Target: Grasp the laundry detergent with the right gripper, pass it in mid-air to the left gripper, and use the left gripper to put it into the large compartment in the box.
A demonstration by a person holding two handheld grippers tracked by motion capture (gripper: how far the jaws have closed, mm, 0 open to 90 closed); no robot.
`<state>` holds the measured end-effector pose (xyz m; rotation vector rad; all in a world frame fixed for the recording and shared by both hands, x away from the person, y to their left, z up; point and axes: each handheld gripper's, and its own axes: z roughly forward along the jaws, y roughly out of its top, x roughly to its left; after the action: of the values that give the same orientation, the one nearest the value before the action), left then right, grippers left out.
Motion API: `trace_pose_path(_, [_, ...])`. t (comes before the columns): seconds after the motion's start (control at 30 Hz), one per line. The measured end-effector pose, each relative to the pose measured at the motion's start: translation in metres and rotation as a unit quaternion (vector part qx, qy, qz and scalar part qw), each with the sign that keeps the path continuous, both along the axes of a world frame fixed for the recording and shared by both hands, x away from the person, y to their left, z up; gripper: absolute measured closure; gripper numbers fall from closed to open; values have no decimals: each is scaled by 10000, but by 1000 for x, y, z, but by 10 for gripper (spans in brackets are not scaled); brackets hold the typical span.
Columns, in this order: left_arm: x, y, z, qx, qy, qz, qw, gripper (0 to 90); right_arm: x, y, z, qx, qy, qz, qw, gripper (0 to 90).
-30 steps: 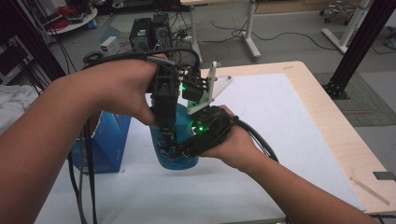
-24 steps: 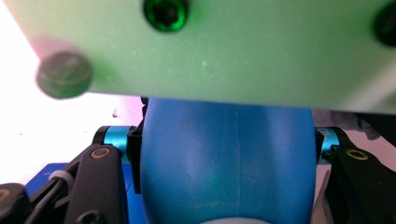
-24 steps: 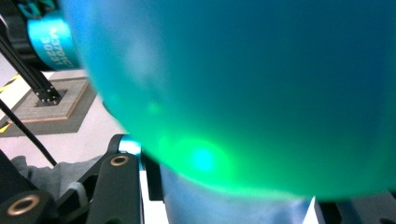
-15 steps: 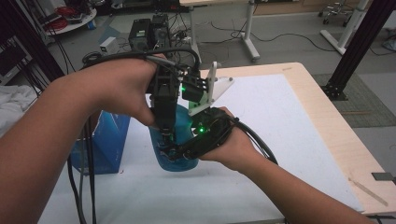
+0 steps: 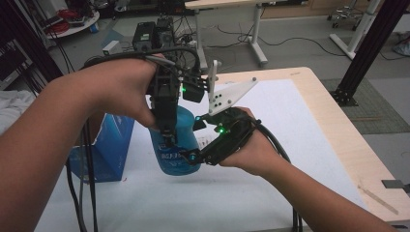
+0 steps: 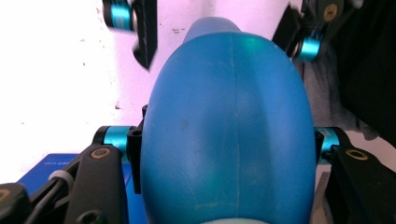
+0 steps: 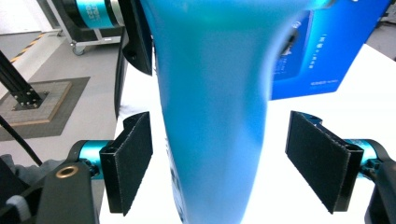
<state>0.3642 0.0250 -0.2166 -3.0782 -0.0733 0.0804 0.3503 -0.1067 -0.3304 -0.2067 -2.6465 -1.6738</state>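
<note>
White tabletop [image 5: 300, 125], high view: blue bottle [image 5: 175, 145] stands upright at centre-left, blue box [image 5: 109, 145] just beside it. Left claw [image 5: 167, 137] descends on its shoulder from above; right claw [image 5: 191, 155] meets its lower body from the side.

Left claw view: jaws clamp the bottle [image 6: 229, 140], both sides touching.

Right claw view: pads [image 7: 133, 161] stand wide, bottle [image 7: 210, 102] between, untouched; long axis vertical.
</note>
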Motion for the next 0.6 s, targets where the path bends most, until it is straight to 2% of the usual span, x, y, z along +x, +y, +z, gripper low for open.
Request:
trace_pose_path(0.03, [0,0,1,3,1,1,10000,408,1,-2,0,-37,-12,-15,10000,220])
trace_pose_path(0.07, [1,1,2,12,24,26,10000,408,2,-5,2,-133,-76,-91,9998,175])
trace_pose_path(0.17, [1,3,4,9,43,61,10000,408,3,-9,3,-193,-100,-121,9997,162])
trace_pose_path(0.2, [2,4,4,16,44,76,10000,408,4,-13,5,-211,-111,-134,9996,133])
trace_pose_path(0.37, [5,9,8,84,35,215,9997,407,5,-20,13,-237,-120,-45,9996,132])
trace_pose_path(0.43, [6,11,11,116,38,303,9995,407,4,-24,20,-381,-187,64,9991,128])
trace_pose_path(0.6, [11,20,20,135,85,519,9985,407,5,-31,32,-556,-296,176,9979,97])
